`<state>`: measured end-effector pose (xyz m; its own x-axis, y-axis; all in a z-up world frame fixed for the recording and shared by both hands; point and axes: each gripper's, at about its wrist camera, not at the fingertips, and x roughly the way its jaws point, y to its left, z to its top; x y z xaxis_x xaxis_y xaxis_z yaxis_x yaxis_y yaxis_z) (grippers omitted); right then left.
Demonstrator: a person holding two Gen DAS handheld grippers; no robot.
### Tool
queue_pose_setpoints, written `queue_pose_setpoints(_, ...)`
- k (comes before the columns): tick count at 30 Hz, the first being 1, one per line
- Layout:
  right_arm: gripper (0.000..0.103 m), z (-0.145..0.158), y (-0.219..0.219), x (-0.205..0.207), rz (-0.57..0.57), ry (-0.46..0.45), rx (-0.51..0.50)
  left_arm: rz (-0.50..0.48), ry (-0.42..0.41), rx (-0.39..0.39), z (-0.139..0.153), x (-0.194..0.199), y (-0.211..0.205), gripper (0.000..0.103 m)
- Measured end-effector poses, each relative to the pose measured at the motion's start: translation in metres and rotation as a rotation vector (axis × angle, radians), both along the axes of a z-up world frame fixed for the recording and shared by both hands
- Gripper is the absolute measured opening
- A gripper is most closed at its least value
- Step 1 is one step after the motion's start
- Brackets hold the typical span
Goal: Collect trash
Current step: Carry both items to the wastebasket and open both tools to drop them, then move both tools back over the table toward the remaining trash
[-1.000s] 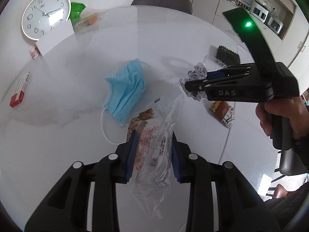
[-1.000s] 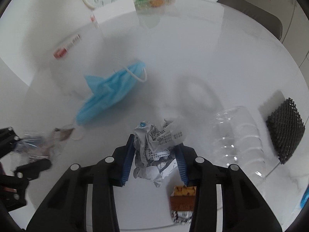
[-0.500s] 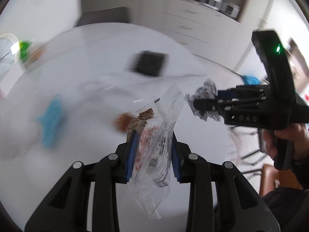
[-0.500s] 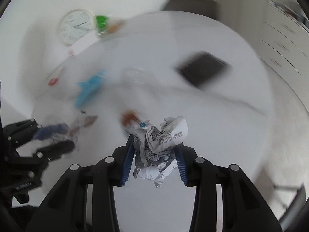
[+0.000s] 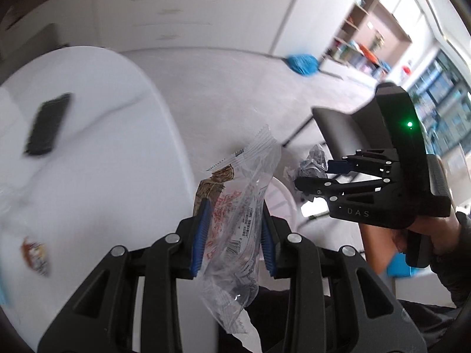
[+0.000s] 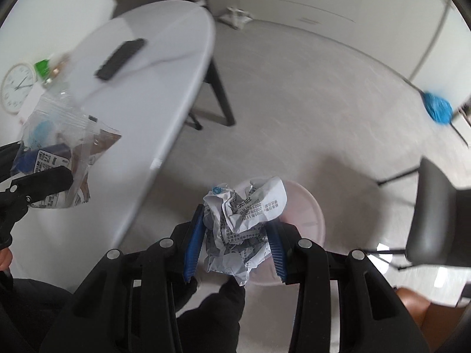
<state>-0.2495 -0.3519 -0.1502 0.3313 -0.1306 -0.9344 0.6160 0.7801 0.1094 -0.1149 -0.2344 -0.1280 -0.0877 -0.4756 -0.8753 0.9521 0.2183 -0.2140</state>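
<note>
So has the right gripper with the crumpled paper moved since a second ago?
Yes. The right gripper, shut on the crumpled paper, has swung off the white table to above the pink bin on the floor.

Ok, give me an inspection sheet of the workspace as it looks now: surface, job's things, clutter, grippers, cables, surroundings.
Surface: white table, partly in view.
Job's things: clear snack wrapper; crumpled paper; pale bin on the floor under the paper.
Clutter: dark flat object, clock, green packet on the table.
Grippers: left gripper shut on the wrapper; right gripper shut on the paper.
Cables: nothing seen.
Surroundings: grey floor, dark chair, blue mop head.
</note>
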Motion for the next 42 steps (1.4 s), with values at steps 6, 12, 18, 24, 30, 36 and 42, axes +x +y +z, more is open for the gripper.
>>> queue_pose_setpoints(6, 0.042, -0.013, -0.029, -0.044, -0.089, -0.001, 0.021, -0.116, 0.029, 0.072, -0.025, -0.040, -0.050, 0.032)
queue_pose_setpoints(12, 0.042, -0.019, -0.043, -0.067, -0.125, -0.015, 0.039, -0.167, 0.042, 0.118, -0.038, -0.063, -0.087, 0.060)
queue_pose_setpoints(18, 0.043, -0.024, -0.055, -0.079, -0.136, -0.018, 0.042, -0.208, -0.040, 0.113, -0.030, -0.083, -0.103, 0.095)
queue_pose_setpoints(24, 0.043, -0.028, -0.057, -0.077, -0.139, -0.012, 0.047, -0.208, -0.057, 0.128, -0.027, -0.078, -0.095, 0.095)
queue_pose_setpoints(30, 0.045, -0.034, -0.049, -0.067, -0.099, -0.005, 0.059, -0.169, -0.051, 0.124, -0.024, -0.073, -0.092, 0.095)
queue_pose_setpoints(36, 0.098, -0.022, -0.046, -0.058, -0.122, 0.012, -0.018, -0.131, -0.046, 0.114, -0.020, -0.065, -0.082, 0.095)
queue_pose_setpoints(42, 0.100, -0.016, -0.049, -0.054, -0.157, 0.001, -0.012, -0.097, -0.051, 0.103, -0.016, -0.055, -0.072, 0.095)
